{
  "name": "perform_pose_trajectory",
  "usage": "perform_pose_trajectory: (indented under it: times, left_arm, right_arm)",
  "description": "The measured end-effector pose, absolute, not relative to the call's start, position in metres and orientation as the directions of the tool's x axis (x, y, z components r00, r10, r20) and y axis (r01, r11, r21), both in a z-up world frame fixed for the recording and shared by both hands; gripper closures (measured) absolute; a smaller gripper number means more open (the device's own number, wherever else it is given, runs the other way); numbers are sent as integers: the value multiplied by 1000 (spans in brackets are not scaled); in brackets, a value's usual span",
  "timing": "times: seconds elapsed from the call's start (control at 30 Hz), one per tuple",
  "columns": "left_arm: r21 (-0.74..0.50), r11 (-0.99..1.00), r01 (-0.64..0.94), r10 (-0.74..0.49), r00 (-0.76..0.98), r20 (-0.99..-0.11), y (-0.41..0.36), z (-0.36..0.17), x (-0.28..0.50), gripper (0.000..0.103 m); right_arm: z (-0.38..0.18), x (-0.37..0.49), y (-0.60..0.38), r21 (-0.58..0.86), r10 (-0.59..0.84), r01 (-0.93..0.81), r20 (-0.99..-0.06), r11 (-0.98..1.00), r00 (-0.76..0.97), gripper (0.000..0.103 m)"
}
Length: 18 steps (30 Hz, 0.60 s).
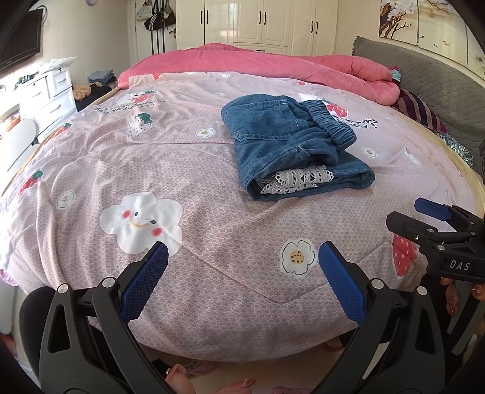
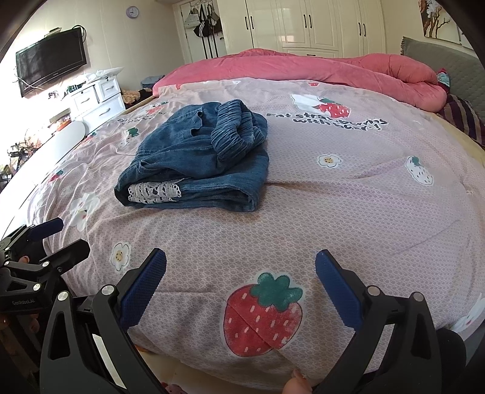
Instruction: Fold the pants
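Folded pants (image 1: 295,145) lie mid-bed, beyond both grippers. Left gripper (image 1: 242,257) and right gripper (image 2: 241,263), both spread and empty, hover near the bed's near edge; pants sit between, ahead.

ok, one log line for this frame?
left gripper: open, empty | right gripper: open, empty | blue denim pants: folded bundle on pink printed bedspread | contact: none

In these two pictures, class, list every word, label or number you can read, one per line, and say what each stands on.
"DAS": white letters on the right tool, on its black body.
"Eat strawberries with bear!": best reading, on the bedcover beside a printed strawberry; the middle letters are creased.
Same slogan, left wrist view: too distorted to read.
Label on the left tool: too small.
Wall clock: numerals unreadable.
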State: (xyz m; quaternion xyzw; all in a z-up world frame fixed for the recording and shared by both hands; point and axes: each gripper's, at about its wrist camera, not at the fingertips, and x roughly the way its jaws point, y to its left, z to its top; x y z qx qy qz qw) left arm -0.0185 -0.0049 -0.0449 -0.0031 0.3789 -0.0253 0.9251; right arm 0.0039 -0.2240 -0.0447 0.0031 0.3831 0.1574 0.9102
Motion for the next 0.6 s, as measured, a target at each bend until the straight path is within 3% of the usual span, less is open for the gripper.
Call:
perform_pose_trajectory:
  times: [0.53,0.6]
  left_arm:
    - [-21,999,35,-39,681,-731,-4,-40,-6,9]
    - [-36,998,53,-63,708,-704,-1,-32,-5,9]
  right_arm:
    - [-48,10,-232,116,254,-247,-709,962,658,4]
    - [-49,13,-236,114,246,-237,-708,965,662,4]
